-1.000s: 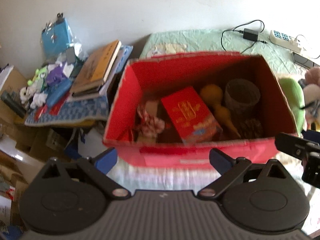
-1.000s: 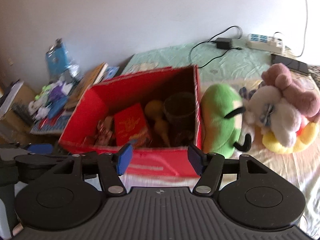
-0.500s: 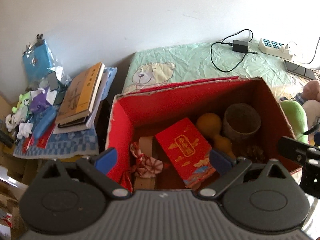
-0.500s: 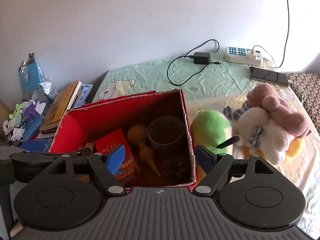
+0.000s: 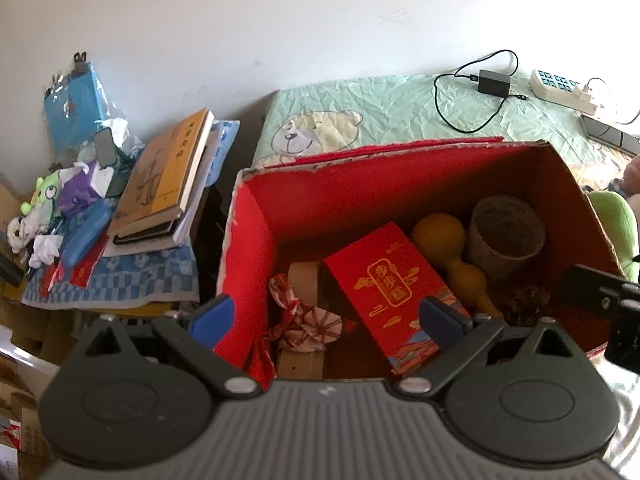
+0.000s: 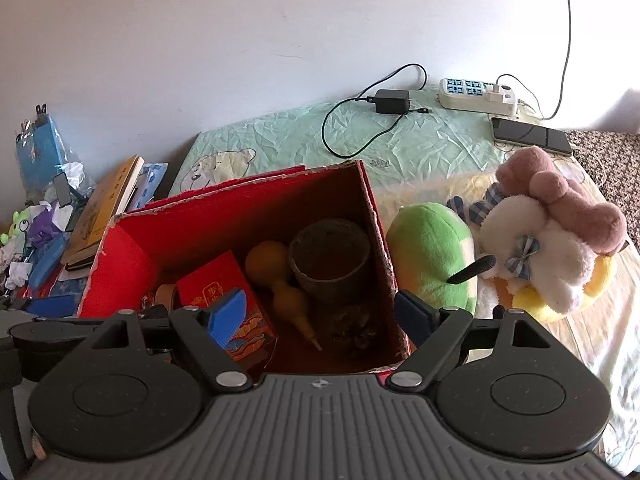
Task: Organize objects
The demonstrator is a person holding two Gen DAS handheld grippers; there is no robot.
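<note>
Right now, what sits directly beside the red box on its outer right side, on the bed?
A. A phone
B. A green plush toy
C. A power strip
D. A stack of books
B. In the right wrist view the green plush toy lies right against the right wall of the red box.

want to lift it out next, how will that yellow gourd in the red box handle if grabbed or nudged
The smooth yellow bottle-shaped gourd lies on its side in the red cardboard box, so its round bulbs would probably roll if nudged. The glossy skin may slip; its narrow waist looks the safer grip. Likely light and hollow.
</note>
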